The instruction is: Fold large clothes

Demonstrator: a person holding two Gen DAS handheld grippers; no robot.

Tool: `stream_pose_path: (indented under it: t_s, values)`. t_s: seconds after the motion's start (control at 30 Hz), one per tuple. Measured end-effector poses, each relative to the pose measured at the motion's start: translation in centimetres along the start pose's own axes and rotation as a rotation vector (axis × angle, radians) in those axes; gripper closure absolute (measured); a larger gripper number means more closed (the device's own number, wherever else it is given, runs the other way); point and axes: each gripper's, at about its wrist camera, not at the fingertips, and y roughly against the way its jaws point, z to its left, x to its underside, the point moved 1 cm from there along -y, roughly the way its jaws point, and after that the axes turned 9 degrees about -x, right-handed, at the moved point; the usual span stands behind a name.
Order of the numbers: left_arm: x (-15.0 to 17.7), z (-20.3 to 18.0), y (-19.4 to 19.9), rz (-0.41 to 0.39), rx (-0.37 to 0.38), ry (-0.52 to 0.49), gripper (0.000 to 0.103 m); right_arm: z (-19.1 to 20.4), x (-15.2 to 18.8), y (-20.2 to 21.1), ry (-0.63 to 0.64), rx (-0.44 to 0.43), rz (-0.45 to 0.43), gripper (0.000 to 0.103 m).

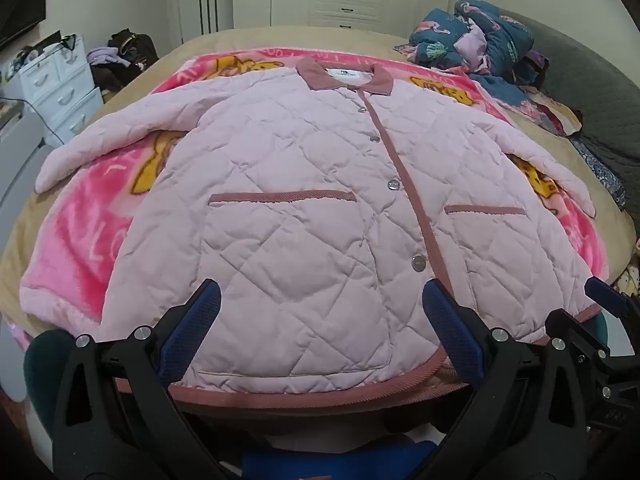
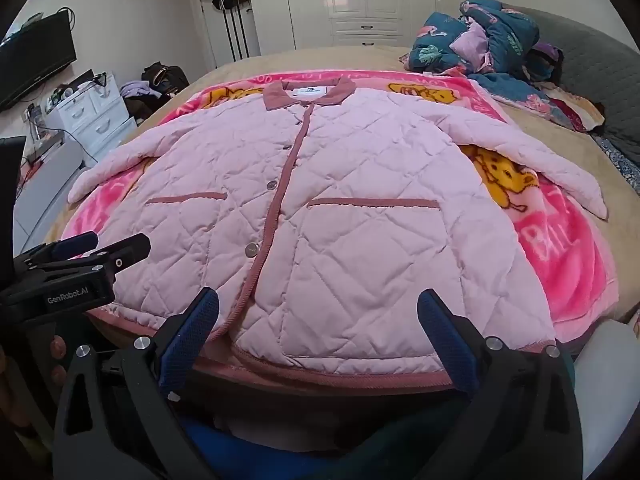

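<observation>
A pale pink quilted jacket (image 1: 304,208) (image 2: 328,216) lies flat and buttoned on the bed, collar far, hem near me, both sleeves spread outward. My left gripper (image 1: 320,300) hovers open above the hem, left of the button placket, nothing between its blue pads. My right gripper (image 2: 318,304) hovers open above the hem over the right pocket area, holding nothing. The right gripper's tip (image 1: 604,292) shows at the right edge of the left wrist view, and the left gripper's body (image 2: 76,264) at the left edge of the right wrist view.
Under the jacket lies a bright pink cartoon blanket (image 1: 80,248) (image 2: 568,248) on a tan bedspread (image 2: 624,216). A heap of teal and purple bedding (image 1: 480,40) (image 2: 496,36) sits at the far right. White drawers (image 1: 60,84) and clutter stand left of the bed.
</observation>
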Motion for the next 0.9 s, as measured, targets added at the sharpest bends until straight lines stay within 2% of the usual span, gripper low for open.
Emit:
stream_pose_path:
  t_s: [0.9]
  values:
    - [-0.58, 0.05, 0.76, -0.019, -0.016, -0.005, 0.008, 0.14, 0.08, 0.37, 0.016, 0.019, -0.018, 0.004]
